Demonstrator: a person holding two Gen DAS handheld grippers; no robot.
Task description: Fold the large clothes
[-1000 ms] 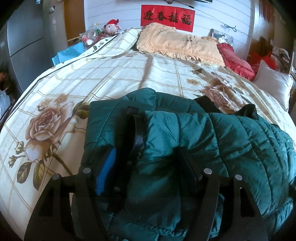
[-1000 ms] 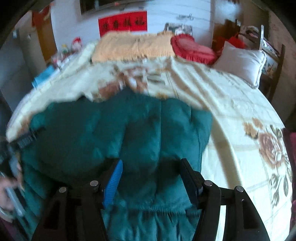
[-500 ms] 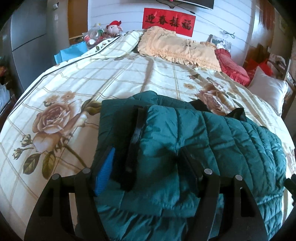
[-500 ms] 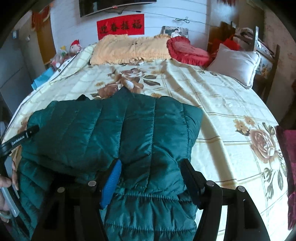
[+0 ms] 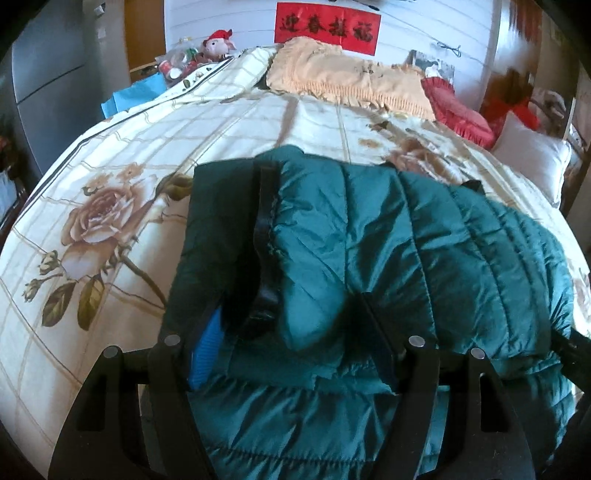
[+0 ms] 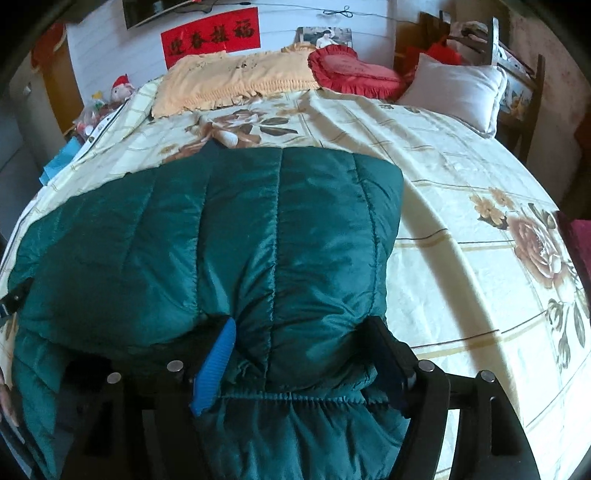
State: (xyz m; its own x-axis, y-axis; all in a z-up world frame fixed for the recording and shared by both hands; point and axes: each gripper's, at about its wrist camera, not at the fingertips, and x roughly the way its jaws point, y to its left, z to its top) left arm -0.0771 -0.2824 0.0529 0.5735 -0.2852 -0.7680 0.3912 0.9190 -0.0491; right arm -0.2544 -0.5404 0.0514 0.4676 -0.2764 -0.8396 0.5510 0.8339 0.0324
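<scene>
While the green puffer jacket point(image 6: 229, 236) lay folded on the rose-print bedspread point(image 5: 122, 184), long axis across the bed w/ collar toward the headboard, my left claw point(image 5: 291, 350) and right claw point(image 6: 303, 354) both sat wide, fabric bunched btwn the fingers. Orange pillow point(image 6: 236, 77), red cushion point(image 6: 354, 70), white pillow point(image 6: 458, 88) and a red wall banner point(image 5: 327, 27) beyond.

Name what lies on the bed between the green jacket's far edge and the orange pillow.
In the right wrist view, only the floral bedsheet lies between the green jacket and the orange pillow.
</scene>
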